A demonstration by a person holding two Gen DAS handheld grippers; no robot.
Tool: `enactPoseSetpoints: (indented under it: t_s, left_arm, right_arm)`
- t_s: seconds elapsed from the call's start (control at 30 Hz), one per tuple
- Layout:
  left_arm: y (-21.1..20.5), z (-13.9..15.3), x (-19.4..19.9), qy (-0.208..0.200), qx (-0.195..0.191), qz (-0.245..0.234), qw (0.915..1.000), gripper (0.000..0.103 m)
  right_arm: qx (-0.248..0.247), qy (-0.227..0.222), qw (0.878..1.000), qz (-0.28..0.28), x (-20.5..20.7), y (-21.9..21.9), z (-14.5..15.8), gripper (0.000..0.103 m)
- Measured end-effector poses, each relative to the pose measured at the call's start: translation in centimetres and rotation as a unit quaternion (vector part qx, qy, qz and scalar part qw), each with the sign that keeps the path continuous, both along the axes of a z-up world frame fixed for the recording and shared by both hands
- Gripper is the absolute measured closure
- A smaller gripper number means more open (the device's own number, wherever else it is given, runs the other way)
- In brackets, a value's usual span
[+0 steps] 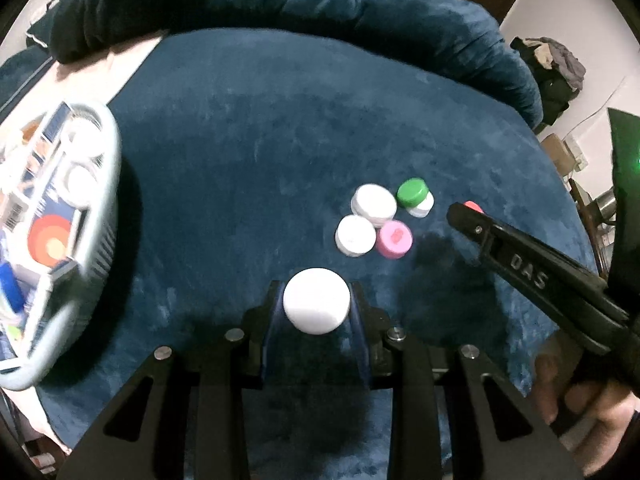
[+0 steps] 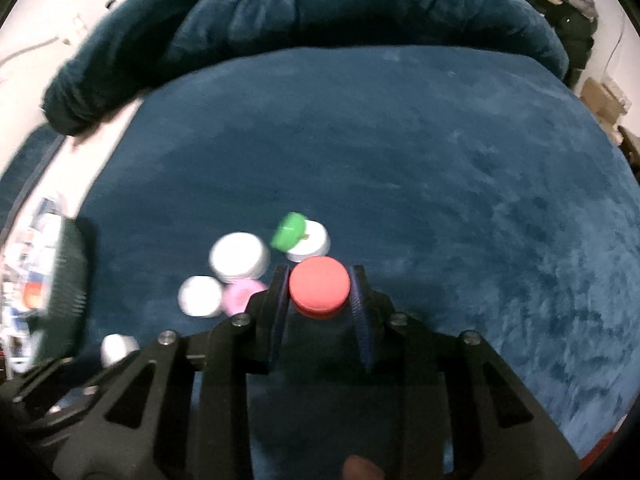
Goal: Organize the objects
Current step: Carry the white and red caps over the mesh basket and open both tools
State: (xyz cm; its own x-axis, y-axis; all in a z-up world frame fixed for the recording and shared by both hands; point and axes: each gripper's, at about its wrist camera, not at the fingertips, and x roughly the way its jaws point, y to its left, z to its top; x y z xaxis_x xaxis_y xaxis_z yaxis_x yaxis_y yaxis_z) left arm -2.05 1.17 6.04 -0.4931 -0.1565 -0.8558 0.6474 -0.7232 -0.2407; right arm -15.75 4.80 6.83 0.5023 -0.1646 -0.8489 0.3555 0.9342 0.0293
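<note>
**A:** What have I got in hand?

**B:** My left hand-held gripper [image 1: 317,300] is closed on a white cap [image 1: 316,300], and my right hand-held gripper [image 2: 320,292] is closed on a red cap [image 2: 319,286]. Both sit nearer me than the cluster of loose caps on the blue blanket [image 1: 280,140].

**A:** And what's in that cluster?

**B:** A green cap [image 1: 412,191] leaning on a small white one [image 1: 423,208], a big white cap [image 1: 374,202], another white cap [image 1: 355,234] and a pink cap [image 1: 394,239] touching each other. The grey basket [image 1: 102,216], already holding things, is well off to the left of the cluster.

**A:** What worries me from here?

**B:** Round, smooth caps pinched at the rim could pop out if I tilt or swing hard, I'd judge. The blanket is soft, so a dropped cap may roll into a fold. The right tool sits just beside the cluster; a careless sweep could scatter it. And carrying both toward the basket at once risks the two tools colliding.
</note>
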Motion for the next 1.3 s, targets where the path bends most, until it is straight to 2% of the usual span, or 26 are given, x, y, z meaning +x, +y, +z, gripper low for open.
enactPoseSetpoints:
  t_s: [0.27,0.53,0.73,0.87,1.1,1.3]
  left_arm:
    - [-2.0,4.5,4.3,0.032,-0.032,0.039,0.9982,0.071]
    - [-6.3,7.7,11.5,0.057,-0.058,0.115,0.9901,0.071]
    - [-10.0,7.4,17.2,0.069,-0.048,0.182,0.9797,0.071]
    - [-11.9,6.8,20.0,0.081,-0.032,0.216,0.9725,0.071]
    - [-13.2,5.0,20.9,0.071,-0.015,0.235,0.9693,0.071]
    - [-13.6,4.1,21.6,0.062,-0.006,0.243,0.9679,0.071]
  right_arm:
    - [0.053,-0.040,0.996,0.057,0.0,4.6,4.0,0.072]
    - [0.079,-0.049,0.988,0.120,2.4,10.8,4.7,0.072]
    - [0.103,-0.050,0.979,0.166,3.5,15.9,5.0,0.072]
    - [0.139,-0.043,0.971,0.192,4.5,18.5,4.8,0.072]
    - [0.171,-0.013,0.961,0.216,6.1,21.0,2.9,0.072]
    - [0.203,0.010,0.958,0.201,7.4,20.5,1.3,0.071]
